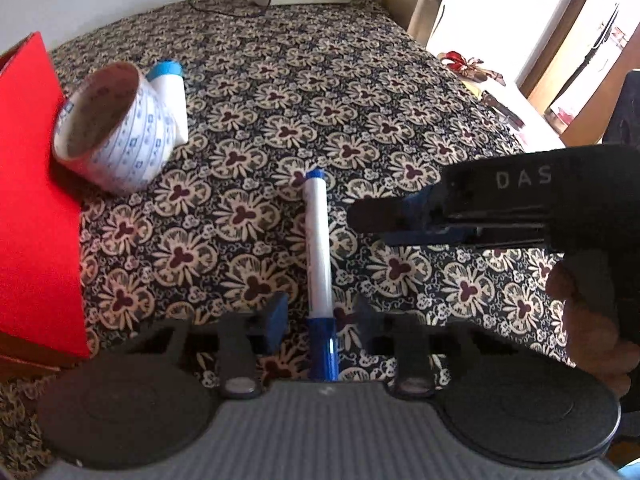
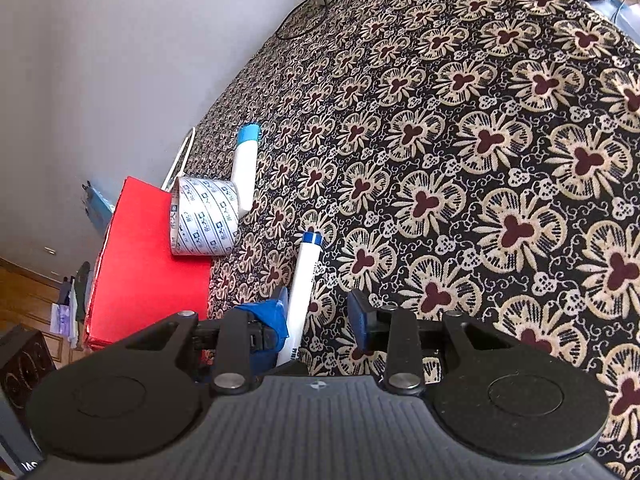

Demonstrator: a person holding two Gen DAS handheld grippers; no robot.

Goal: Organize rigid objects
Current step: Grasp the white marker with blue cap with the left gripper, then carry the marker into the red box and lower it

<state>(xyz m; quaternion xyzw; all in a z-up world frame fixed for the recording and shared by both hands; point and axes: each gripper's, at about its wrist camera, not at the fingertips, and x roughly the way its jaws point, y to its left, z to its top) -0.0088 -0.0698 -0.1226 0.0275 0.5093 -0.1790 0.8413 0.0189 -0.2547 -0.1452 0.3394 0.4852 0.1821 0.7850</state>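
Left tool [image 1: 320, 316] open astride the marker [image 1: 318, 240], pads clear on both sides, right tool [image 2: 320, 316] open too, tips just beside the barrel, marker flat on the patterned worktop [image 1: 400, 100], tape roll [image 1: 112, 128] tilted against a red box [image 1: 32, 200], white bottle [image 1: 172, 100] behind
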